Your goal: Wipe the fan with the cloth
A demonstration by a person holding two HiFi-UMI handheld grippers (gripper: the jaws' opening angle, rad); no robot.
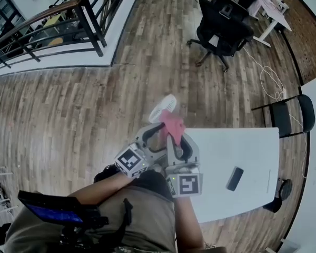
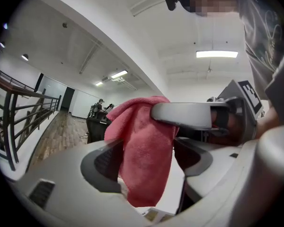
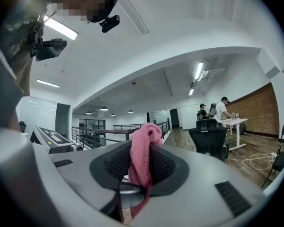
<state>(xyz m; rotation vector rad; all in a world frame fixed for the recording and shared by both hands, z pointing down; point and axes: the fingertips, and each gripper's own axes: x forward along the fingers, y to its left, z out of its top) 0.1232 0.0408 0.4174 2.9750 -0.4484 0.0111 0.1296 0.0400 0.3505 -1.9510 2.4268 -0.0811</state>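
Pink terry cloth (image 1: 172, 124), soft, napped and loosely bunched, is shown held up in the air just off the far left corner of the white table (image 1: 242, 146). It is pinched in the clenched jaws of the right gripper (image 3: 138, 167). The left gripper (image 2: 149, 160) is seen released, its jaws spread wide on either side of the hanging fold with neither pad pressed on it. The fan (image 1: 163, 108), a small white one with a round slatted guard, is seen just beyond the cloth, past that same corner of the table. Whether it stands on the table's edge or off it cannot be told. No contact between cloth and fan is shown, so the wiping is judged not yet begun, with the cloth only being readied. A broad, flat face of fabric would next have to be brought against the guard. Light pressure is advised, since so small and probably plastic a fan could tip or slide. A dark flat slab (image 1: 235, 178), phone-like, is seen lying on the table's smooth matt top, with plank wood floor (image 1: 68, 104) spread around the table.
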